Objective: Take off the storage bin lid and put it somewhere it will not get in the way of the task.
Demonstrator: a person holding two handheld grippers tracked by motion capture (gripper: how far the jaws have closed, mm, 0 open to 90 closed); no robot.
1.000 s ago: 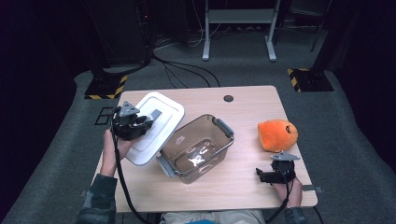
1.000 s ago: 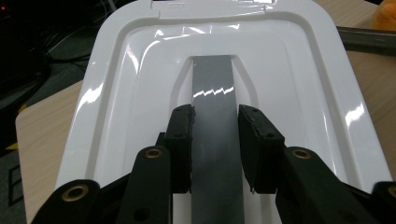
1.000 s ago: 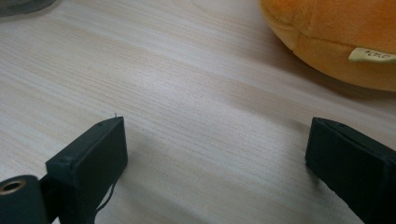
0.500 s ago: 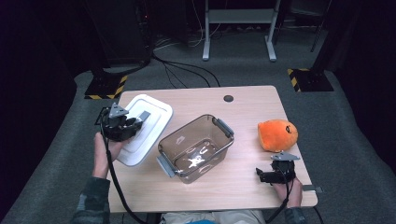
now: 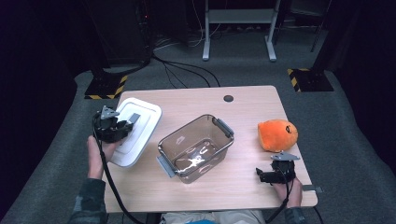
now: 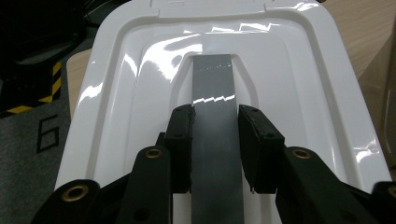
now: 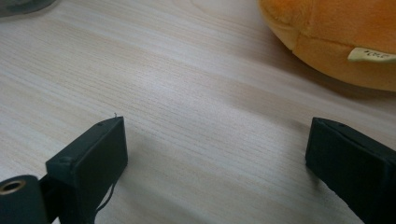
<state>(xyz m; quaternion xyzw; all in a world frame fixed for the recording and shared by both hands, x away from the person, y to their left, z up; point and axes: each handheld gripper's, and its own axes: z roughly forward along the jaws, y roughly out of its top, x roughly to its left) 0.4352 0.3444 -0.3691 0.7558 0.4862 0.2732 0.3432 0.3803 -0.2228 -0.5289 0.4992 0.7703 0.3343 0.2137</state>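
High view: the white lid was held at the table's left edge by the left gripper, beside the clear box; the right gripper was rested near the orange toy. Left gripper view: the lid's grey handle was clamped between the jaws. Right gripper view: the jaws were spread wide over bare wood, with nothing held.

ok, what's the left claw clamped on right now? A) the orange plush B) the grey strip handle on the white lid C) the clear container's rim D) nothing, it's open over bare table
B: in the left gripper view the left claw has its pads pressed on either side of the grey handle that runs down the middle of the white lid.
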